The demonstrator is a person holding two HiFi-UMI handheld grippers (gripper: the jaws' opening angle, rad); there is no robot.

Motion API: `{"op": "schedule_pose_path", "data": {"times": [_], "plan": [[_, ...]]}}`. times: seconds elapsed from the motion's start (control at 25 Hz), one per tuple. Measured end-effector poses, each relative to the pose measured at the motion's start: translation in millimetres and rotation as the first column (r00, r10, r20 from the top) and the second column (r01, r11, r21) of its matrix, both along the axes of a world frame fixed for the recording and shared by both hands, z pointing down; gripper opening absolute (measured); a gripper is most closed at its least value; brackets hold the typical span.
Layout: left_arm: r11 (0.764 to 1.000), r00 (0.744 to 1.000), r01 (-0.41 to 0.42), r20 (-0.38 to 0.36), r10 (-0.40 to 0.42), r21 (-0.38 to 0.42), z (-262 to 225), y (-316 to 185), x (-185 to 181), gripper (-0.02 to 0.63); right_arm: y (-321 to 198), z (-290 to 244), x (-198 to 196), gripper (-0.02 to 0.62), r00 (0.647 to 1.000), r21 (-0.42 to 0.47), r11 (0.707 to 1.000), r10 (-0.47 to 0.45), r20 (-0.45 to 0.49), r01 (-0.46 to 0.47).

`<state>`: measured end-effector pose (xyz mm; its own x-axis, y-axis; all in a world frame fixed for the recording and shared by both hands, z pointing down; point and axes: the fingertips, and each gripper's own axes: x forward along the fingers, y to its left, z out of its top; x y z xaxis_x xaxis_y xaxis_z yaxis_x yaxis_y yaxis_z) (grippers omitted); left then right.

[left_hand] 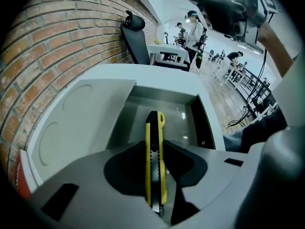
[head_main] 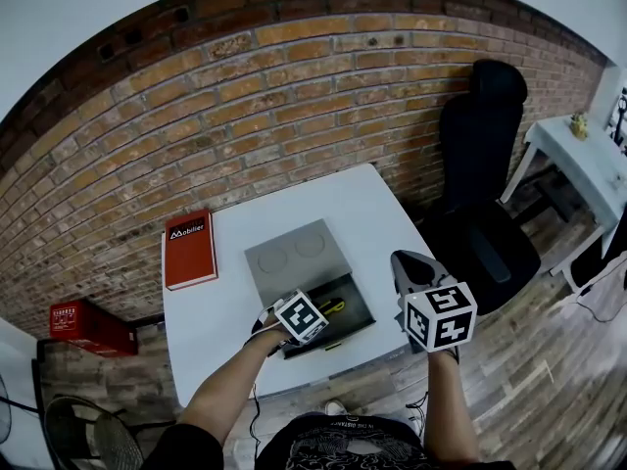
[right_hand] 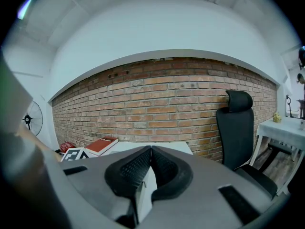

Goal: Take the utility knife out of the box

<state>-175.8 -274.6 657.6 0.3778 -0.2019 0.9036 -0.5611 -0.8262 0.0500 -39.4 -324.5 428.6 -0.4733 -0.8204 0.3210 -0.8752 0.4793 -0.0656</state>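
White table (head_main: 362, 204) fills the space below you. Nearest to you, your left gripper (left_hand: 155, 149) is clenched on the knife (left_hand: 155, 128), with a pad against each yellow side. The knife is still down inside the box (left_hand: 209, 123), standing on its narrow edge and pointing along the tray. The likely trouble is the hold itself. The pads seem to sit toward one end of the knife, so on the lift the free end may droop and catch the box wall, or the smooth handle may slide out. The box looks light and nothing braces it, so a snag could drag it along. Your right gripper (right_hand: 150, 159) is closed on nothing and held up off the table. The box appears to hold only the knife. Its lid (left_hand: 90, 113) lies open and flat beyond it. Farther off are a red book (head_main: 190, 250), then the brick wall (head_main: 294, 96) and a black chair (head_main: 480, 155).
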Motion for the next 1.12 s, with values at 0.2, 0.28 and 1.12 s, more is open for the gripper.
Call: {"op": "schedule_pose_path", "data": {"times": [0.2, 0.28, 1.12], "plan": [[0.999, 0.999, 0.032, -0.014, -0.032, 0.010, -7, 1, -2, 0.127, 1, 0, 8, 0.018, 1.000, -0.003, 1.000, 0.005, 0.002, -0.005], [0.999, 0.999, 0.043, -0.020, -0.042, 0.022, -11, 1, -1, 0.127, 2, 0, 9, 0.018, 1.000, -0.005, 1.000, -0.001, 0.003, 0.001], [0.920, 0.951, 0.288, -0.191, -0.242, 0.265, -106, -18, 6, 0.127, 20, -15, 11, 0.018, 0.994, 0.000, 0.994, -0.110, 0.004, 0.110]]}}
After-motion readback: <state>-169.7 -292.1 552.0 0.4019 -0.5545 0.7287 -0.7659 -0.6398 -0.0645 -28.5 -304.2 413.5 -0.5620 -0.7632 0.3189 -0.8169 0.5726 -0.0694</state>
